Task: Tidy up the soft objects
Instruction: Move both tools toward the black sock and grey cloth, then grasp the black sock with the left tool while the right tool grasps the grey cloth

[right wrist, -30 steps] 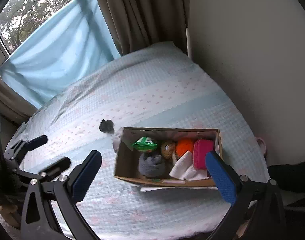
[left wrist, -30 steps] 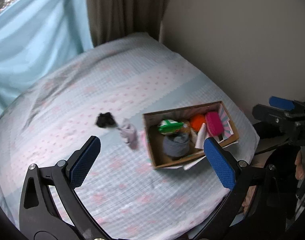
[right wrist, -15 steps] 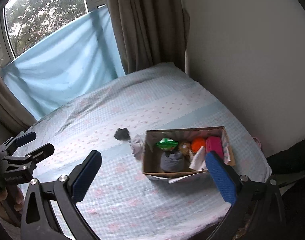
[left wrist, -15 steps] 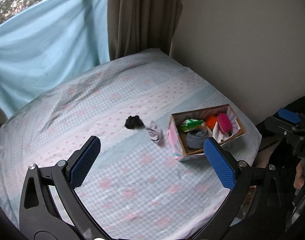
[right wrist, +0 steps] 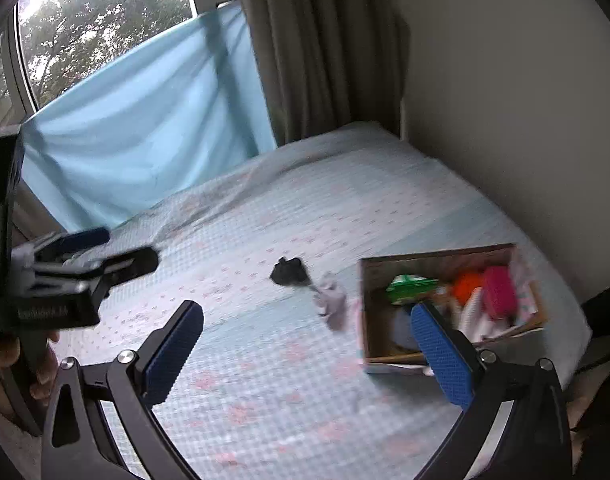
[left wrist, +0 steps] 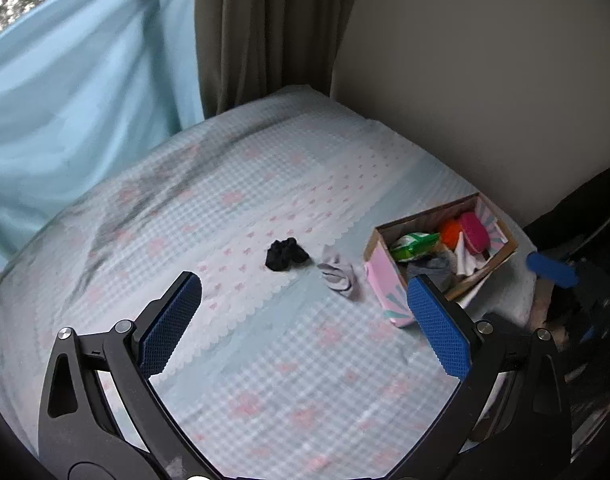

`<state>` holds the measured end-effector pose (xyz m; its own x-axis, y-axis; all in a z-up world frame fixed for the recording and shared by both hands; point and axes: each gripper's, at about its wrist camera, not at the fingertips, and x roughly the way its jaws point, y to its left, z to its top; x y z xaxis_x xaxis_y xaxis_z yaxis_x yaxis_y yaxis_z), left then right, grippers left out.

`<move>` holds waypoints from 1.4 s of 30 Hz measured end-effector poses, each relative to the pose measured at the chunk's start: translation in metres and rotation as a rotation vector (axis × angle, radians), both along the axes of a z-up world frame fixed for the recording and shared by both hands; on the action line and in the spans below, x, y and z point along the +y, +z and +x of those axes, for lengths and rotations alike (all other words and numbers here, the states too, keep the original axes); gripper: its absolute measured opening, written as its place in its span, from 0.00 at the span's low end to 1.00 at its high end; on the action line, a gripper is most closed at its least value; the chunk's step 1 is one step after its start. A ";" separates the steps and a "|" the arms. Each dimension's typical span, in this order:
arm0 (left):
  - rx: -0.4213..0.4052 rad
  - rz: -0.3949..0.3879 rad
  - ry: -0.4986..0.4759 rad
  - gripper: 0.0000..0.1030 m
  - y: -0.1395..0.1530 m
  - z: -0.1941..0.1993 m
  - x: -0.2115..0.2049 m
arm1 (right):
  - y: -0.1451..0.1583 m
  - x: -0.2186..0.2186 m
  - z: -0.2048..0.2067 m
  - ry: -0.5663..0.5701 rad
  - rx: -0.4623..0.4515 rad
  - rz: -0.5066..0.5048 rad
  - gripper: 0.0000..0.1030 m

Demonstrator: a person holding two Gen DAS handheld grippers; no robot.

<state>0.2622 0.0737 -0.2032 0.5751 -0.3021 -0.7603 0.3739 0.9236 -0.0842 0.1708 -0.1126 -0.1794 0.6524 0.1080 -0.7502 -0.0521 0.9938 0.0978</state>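
Observation:
A cardboard box [left wrist: 501, 258] [right wrist: 369, 308] stands near the bed's right edge and holds several soft items: a green pack [left wrist: 415, 240], an orange ball [left wrist: 449, 230], a pink pouch [left wrist: 475, 232] and a grey sock [left wrist: 429, 266]. A black sock [left wrist: 285, 255] [right wrist: 288, 271] and a light grey sock [left wrist: 339, 274] [right wrist: 331, 300] lie on the bedsheet left of the box. My left gripper [left wrist: 303, 322] is open and empty, high above the bed. My right gripper [right wrist: 307, 354] is open and empty, also well above the bed.
The bed [left wrist: 265, 360] has a blue and pink checked sheet. A blue cloth [right wrist: 145, 120] and a brown curtain [left wrist: 265, 32] hang behind it, and a wall runs along the right. The left gripper also shows at the left in the right wrist view [right wrist: 81, 256].
Both grippers have pulled back and up from the box, so the bed and box look smaller. The views have swung left. The socks and box have not moved.

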 end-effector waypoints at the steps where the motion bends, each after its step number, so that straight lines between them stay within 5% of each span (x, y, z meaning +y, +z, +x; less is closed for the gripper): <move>1: 0.008 0.000 -0.013 0.99 -0.009 0.012 0.001 | -0.013 0.007 0.009 0.002 0.010 -0.009 1.00; 12: 0.139 0.042 -0.129 0.93 -0.137 0.113 -0.012 | -0.145 0.028 0.086 -0.088 0.068 -0.022 0.99; 20: 0.179 0.083 -0.228 0.83 -0.240 0.173 -0.038 | -0.242 0.028 0.124 -0.193 0.112 -0.116 0.81; 27: 0.204 0.106 -0.284 0.77 -0.300 0.199 -0.062 | -0.288 0.017 0.151 -0.251 0.142 -0.119 0.69; 33: 0.173 0.129 -0.290 0.57 -0.315 0.202 -0.078 | -0.297 0.010 0.166 -0.266 0.108 -0.138 0.58; 35: 0.157 0.150 -0.298 0.35 -0.314 0.202 -0.082 | -0.296 0.010 0.171 -0.246 0.100 -0.144 0.50; 37: 0.159 0.145 -0.302 0.25 -0.313 0.204 -0.083 | -0.294 0.008 0.173 -0.235 0.095 -0.132 0.37; 42: 0.182 0.139 -0.267 0.17 -0.305 0.207 -0.079 | -0.291 0.000 0.171 -0.226 0.102 -0.109 0.25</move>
